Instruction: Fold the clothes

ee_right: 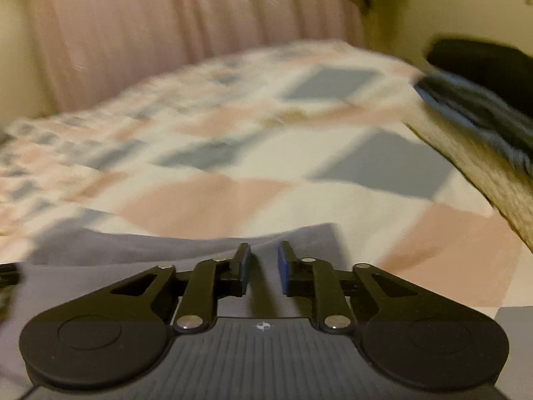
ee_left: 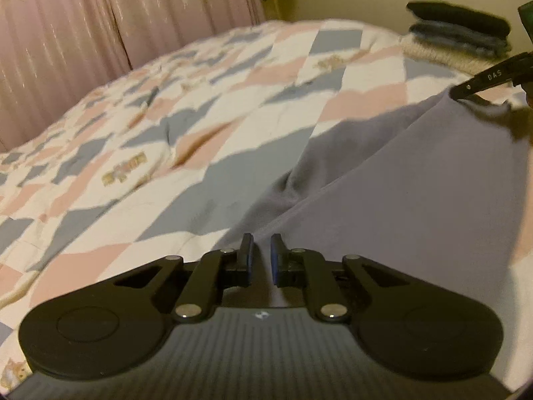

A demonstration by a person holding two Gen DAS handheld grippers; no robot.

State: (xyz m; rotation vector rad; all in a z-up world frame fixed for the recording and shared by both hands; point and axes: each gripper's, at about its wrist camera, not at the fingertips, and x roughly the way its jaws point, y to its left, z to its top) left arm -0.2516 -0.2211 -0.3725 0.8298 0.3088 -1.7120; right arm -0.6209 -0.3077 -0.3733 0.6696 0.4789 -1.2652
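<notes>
A lavender-grey garment [ee_left: 399, 183] lies partly lifted over a patchwork quilt [ee_left: 200, 100] in white, pink and grey-blue. In the left wrist view my left gripper [ee_left: 261, 256] is nearly closed on the garment's near edge, and cloth fills the narrow gap between its blue pads. My right gripper [ee_left: 461, 93] comes in from the far right and pinches the garment's far corner, which hangs from it. In the blurred right wrist view the right gripper [ee_right: 265, 263] sits over the garment's edge [ee_right: 166, 250], with cloth between its fingers.
A stack of folded dark clothes [ee_left: 459, 30] rests on a beige knitted item [ee_right: 483, 173] at the bed's far right. Pink curtains [ee_left: 100, 16] hang behind the bed. Bare quilt [ee_right: 266, 183] stretches ahead and to the left.
</notes>
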